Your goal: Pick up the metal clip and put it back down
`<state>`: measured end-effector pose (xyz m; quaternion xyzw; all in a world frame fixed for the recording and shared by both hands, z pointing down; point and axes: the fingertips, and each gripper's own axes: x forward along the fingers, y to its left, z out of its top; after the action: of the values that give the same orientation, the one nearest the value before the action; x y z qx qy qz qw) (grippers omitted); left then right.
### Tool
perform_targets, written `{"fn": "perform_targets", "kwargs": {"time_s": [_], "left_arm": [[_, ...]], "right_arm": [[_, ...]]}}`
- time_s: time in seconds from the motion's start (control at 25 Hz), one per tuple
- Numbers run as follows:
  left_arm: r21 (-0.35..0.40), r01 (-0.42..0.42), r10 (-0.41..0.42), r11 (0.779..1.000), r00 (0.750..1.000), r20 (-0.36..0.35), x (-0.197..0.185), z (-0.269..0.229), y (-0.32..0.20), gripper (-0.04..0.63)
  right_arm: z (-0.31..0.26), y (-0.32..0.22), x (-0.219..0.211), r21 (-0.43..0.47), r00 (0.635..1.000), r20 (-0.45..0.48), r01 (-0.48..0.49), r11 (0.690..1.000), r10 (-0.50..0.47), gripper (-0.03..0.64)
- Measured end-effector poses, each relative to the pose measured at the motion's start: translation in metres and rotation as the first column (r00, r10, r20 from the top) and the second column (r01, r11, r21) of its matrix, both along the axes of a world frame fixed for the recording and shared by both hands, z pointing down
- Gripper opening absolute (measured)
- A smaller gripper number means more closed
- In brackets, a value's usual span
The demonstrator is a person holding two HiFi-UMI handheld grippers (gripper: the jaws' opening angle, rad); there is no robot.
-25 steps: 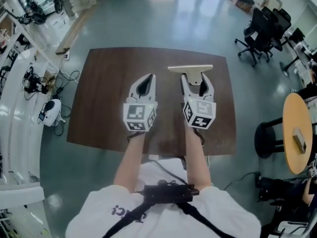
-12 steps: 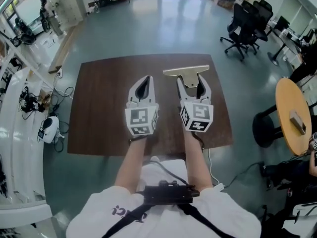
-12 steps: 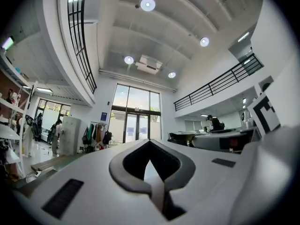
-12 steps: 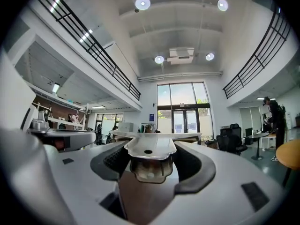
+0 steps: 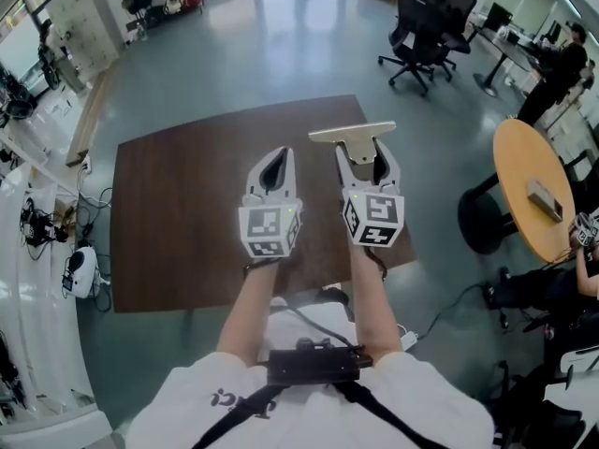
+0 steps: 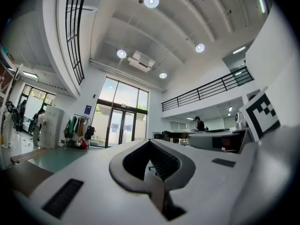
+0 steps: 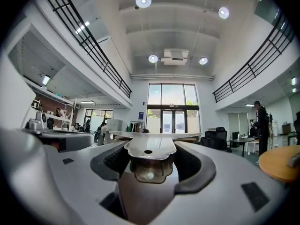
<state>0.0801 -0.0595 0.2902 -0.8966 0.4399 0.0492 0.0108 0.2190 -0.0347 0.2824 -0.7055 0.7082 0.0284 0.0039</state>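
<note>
Where the right gripper (image 5: 365, 150) closes, its jaws sit part-way in on the narrow stem of the metal clip (image 5: 352, 133), one pad on each side. The clip's wide flat bar lies crosswise just past the fingertips, level. In the right gripper view the bright stem shows a small hole and fills the gap between the dark pads. Clip is off the table, held in the air over the far right part of the dark brown wooden table (image 5: 187, 204); its right end overlaps the table's edge in the head view. Left gripper (image 5: 281, 150) hangs just beside the right one, at about the same height, jaws pressed together tip to tip with nothing in the hollow between them. Marker cubes (image 5: 270, 232) face up toward the head camera, bare forearms behind them. Around the table: grey-green floor, black office chairs (image 5: 423, 15) at the far right, and a round light-wood table (image 5: 520, 171) with a small block on it at the right.
</note>
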Motion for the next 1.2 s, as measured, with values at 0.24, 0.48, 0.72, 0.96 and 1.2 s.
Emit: {"fn": "perform_targets", "kwargs": {"time_s": [0.24, 0.48, 0.72, 0.96, 1.2], "left_arm": [[-0.035, -0.082, 0.082, 0.996, 0.996, 0.026, 0.075, 0.005, -0.011, 0.012], [-0.070, -0.141, 0.145, 0.987, 0.988, 0.051, 0.145, 0.029, -0.024, 0.012], [-0.147, -0.162, 0.176, 0.976, 0.980, 0.091, 0.200, 0.065, -0.053, 0.012], [-0.161, -0.157, 0.178, 0.974, 0.977, 0.121, 0.230, 0.092, -0.089, 0.012], [-0.230, -0.145, 0.181, 0.962, 0.973, 0.146, 0.265, 0.139, -0.119, 0.012]], "right_arm": [[0.015, -0.006, 0.072, -0.053, 0.997, 0.030, -0.067, 0.996, 0.069, 0.299], [0.041, -0.023, 0.150, -0.101, 0.992, 0.015, -0.121, 0.988, 0.123, 0.299], [0.095, -0.059, 0.216, -0.217, 0.993, -0.014, -0.121, 0.969, 0.121, 0.299], [0.173, -0.109, 0.244, -0.349, 0.996, 0.031, -0.068, 0.934, 0.084, 0.299], [0.237, -0.153, 0.265, -0.449, 0.999, 0.036, -0.005, 0.893, 0.024, 0.299]]}}
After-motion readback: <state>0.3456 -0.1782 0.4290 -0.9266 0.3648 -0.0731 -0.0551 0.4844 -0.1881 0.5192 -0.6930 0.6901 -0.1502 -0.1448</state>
